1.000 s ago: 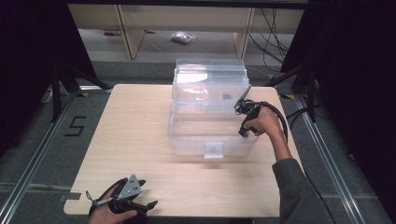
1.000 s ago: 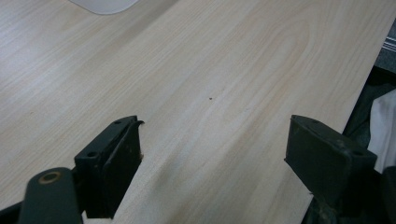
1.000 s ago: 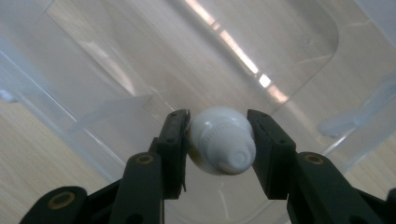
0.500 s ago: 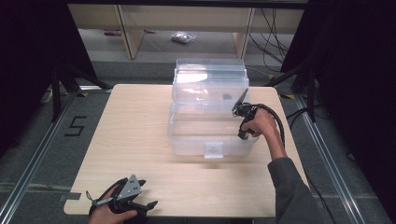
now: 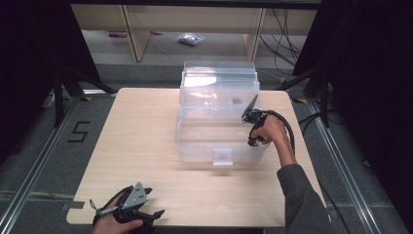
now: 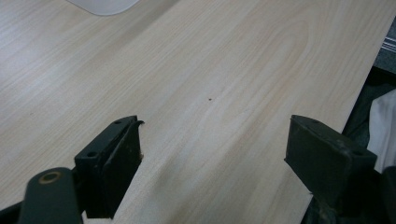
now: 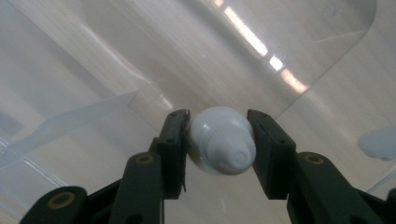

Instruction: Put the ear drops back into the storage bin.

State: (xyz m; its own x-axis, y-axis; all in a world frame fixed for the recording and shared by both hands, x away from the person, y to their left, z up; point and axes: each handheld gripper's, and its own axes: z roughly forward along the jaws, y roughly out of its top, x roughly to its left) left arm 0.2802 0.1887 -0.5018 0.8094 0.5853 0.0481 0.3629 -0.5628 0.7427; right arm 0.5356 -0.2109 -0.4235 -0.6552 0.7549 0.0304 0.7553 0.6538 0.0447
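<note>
A: One white bulb (image 7: pixel 219 140) pinched in right gripper (image 7: pixel 218 140), over the clear plastic bin (image 5: pixel 219 139). Left gripper (image 6: pixel 212 154)?
B: Jaws wide, nothing between, table's (image 5: pixel 146 141) near edge. Floor mark (image 5: pixel 78 131) reads "5".

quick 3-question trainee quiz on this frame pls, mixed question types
1. True or false: the right tongs are shut on a small white bottle.
2. Where do the left tongs sit? A) inside the clear box B) above the bare wooden table, near its front edge C) on the floor
3. Fill in: the clear plastic box has its lid ____.

Key: 1 true; 2 B; 3 open
</note>
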